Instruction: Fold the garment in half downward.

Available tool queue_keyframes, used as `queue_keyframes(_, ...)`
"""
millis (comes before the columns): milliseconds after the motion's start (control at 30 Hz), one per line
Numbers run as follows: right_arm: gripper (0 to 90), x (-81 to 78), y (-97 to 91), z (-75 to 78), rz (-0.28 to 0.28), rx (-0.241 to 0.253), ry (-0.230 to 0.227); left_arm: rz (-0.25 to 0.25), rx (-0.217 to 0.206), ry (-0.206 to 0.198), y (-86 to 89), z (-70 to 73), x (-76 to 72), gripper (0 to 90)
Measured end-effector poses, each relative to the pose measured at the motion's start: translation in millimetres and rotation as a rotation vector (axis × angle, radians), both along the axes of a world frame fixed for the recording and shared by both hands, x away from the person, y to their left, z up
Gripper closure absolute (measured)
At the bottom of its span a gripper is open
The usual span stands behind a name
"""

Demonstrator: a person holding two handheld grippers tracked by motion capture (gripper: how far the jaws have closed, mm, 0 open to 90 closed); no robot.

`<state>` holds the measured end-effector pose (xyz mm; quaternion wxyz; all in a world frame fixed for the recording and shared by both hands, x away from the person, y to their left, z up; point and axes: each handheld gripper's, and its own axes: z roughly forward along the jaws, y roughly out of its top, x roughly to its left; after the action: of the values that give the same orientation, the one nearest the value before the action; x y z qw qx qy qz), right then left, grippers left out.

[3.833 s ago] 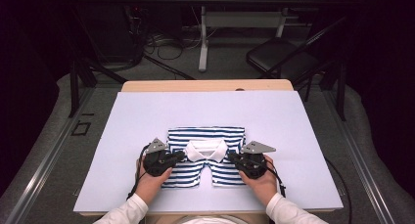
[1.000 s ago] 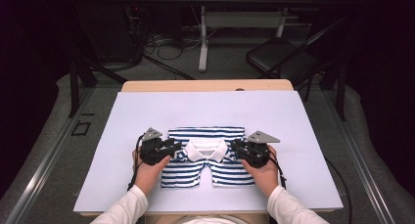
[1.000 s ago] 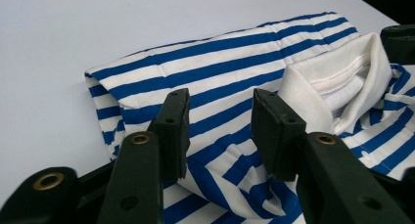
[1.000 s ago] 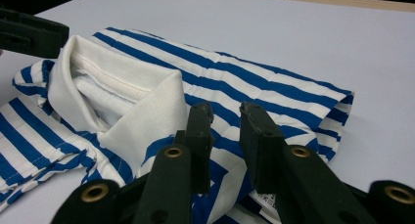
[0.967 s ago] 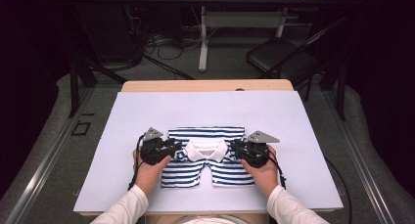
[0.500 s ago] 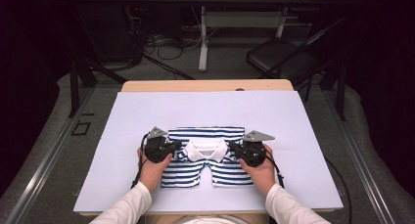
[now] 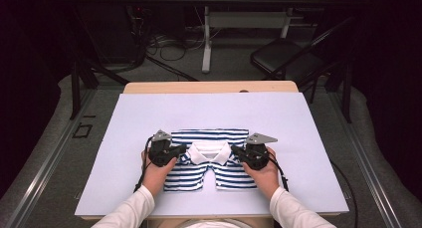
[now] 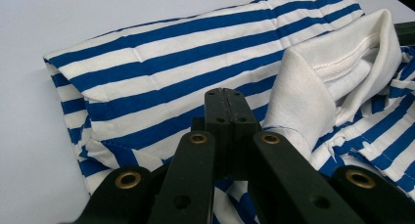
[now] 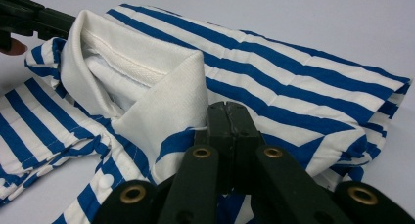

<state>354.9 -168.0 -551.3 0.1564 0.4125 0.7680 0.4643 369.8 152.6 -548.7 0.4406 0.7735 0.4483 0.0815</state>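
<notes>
Striped polo shirt (image 7: 209, 161) lay partly folded near the front middle of the white table (image 7: 124, 138), white collar (image 7: 211, 151) on top. Left gripper (image 8: 226, 98) and right gripper (image 9: 226, 110) each sat on a shoulder beside the collar, jaws together after just closing; whether fabric was pinched between them couldn't be told. Judgement: light, limp knit that sags and slides on the smooth table. Best hold is at the shoulder seams or collar edge, where layers stack thicker.
</notes>
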Motion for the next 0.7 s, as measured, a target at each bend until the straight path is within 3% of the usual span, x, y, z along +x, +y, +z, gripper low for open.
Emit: queue_keyframes(700,90.0,-6.5,0.0,2.7,0.027,-0.004,0.001,-0.039,0.008,0.008,-1.9,1.8,-6.8,90.0)
